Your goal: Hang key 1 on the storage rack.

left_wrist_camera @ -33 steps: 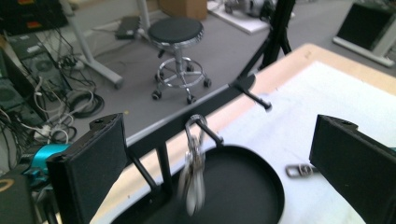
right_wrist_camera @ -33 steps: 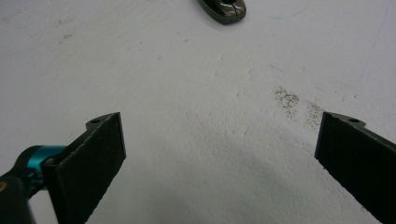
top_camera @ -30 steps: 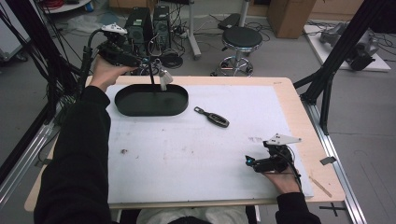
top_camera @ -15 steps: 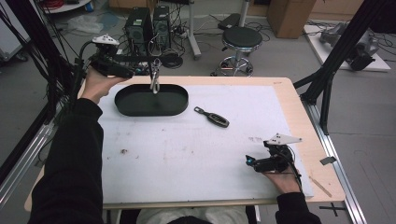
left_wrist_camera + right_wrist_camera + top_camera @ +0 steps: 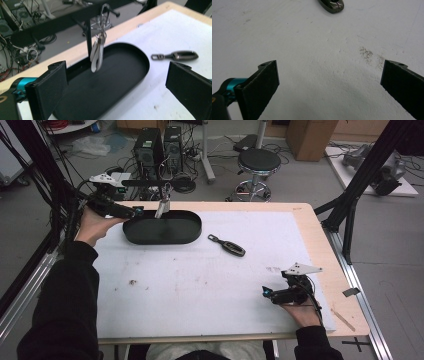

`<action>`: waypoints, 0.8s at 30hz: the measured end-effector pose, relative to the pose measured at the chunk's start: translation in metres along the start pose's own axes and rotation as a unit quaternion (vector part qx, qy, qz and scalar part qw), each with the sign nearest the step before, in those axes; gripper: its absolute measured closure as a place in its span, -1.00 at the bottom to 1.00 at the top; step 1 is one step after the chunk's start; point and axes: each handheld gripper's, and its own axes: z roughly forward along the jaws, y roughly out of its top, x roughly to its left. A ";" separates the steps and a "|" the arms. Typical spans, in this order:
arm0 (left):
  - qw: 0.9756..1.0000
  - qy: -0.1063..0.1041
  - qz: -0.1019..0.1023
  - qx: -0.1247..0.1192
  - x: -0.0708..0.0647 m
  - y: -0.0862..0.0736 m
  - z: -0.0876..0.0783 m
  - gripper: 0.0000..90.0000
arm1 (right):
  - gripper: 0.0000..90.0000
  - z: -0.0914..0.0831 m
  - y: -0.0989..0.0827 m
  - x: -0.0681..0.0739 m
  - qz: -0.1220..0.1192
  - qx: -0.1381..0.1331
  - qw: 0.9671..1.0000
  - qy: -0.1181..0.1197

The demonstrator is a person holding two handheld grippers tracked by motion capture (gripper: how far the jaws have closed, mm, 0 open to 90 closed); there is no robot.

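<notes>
Back toward the far left corner went the left gripper [image 5: 131, 211] since the earlier frames, where it had reached over the tray; its jaws stood wide apart and held nothing. Between them, in the left gripper view, a bunch of keys [image 5: 98, 51] hung from a carabiner [image 5: 104, 12] clipped on a black horizontal bar [image 5: 62, 23], dangling above the black oval tray [image 5: 100, 92]. That tray sat on the white surface [image 5: 200, 285] near its far edge, and a dark key fob [image 5: 228, 245] lay on the surface just to the right of it, apart from the rim. The right gripper [image 5: 272, 294] had kept its place near the front right corner, low over the surface, its jaws likewise spread apart and empty. In the right gripper view the fob's end [image 5: 331, 5] showed well ahead of the jaws, past some dark specks on the white sheet.
</notes>
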 end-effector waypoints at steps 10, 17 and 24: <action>1.000 0.003 -0.006 0.015 0.000 -0.022 -0.013 -0.90 | -0.98 0.002 0.000 0.000 -0.002 0.001 1.000 0.000; 1.000 0.001 -0.003 0.020 -0.003 -0.033 -0.019 -0.90 | -0.98 0.002 0.000 0.000 -0.001 0.003 1.000 -0.002; 1.000 -0.006 -0.003 0.030 -0.005 -0.042 -0.026 -0.90 | -0.98 0.002 0.000 0.000 -0.001 0.003 1.000 -0.002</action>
